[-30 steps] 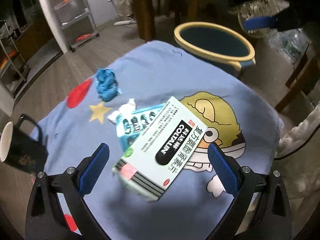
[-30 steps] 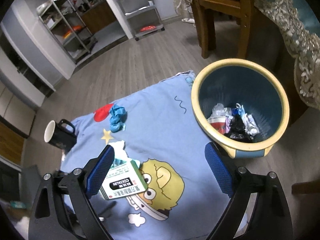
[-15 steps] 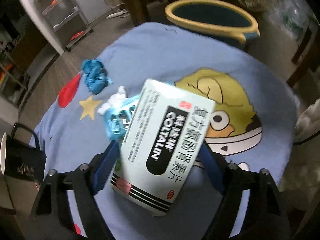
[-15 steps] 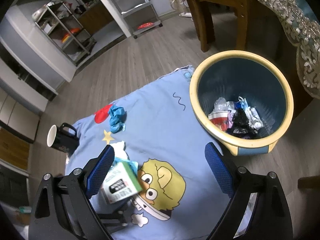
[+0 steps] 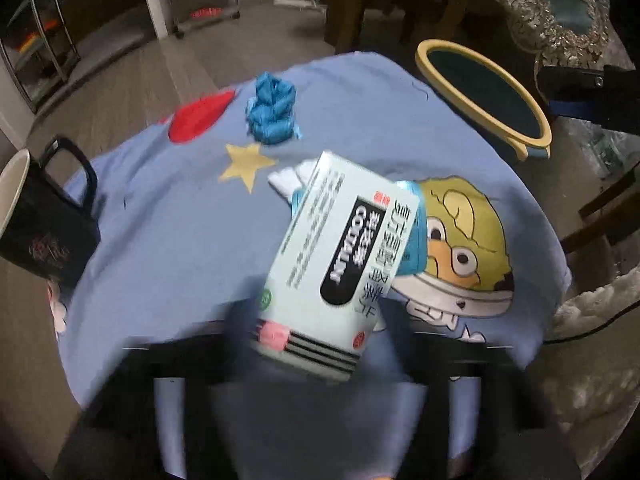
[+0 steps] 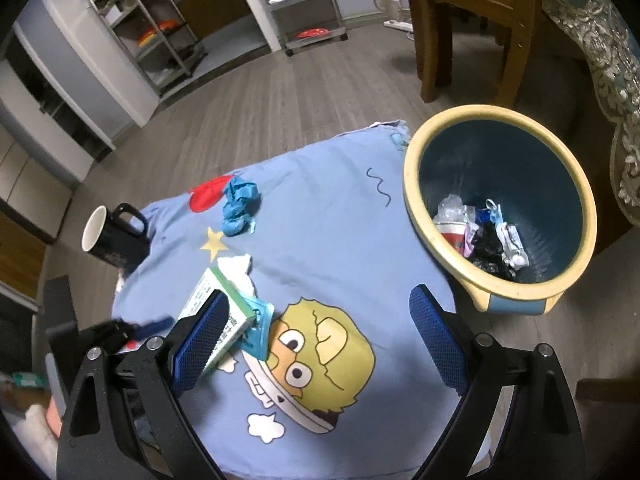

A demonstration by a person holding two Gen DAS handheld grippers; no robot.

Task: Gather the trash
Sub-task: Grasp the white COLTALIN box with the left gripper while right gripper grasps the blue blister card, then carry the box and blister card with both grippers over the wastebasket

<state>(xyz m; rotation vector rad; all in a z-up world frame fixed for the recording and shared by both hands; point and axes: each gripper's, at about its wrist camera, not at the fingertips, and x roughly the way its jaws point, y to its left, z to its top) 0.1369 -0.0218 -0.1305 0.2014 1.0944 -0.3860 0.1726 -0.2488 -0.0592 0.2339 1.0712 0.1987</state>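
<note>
A: Left gripper [image 5: 320, 332]: blurred, jaws have just been reopening after a squeeze, the medicine box [image 5: 340, 264] between them; contact not readable. Right gripper [image 6: 320, 344]: spread wide, nothing in it.

B: Progress?

A: Bin [image 6: 416, 200] already has scraps in it. Left on the blue cloth [image 6: 340, 216]: box, teal packet [image 6: 258, 328], white tissue [image 6: 238, 266], blue wad [image 6: 238, 208].
</note>
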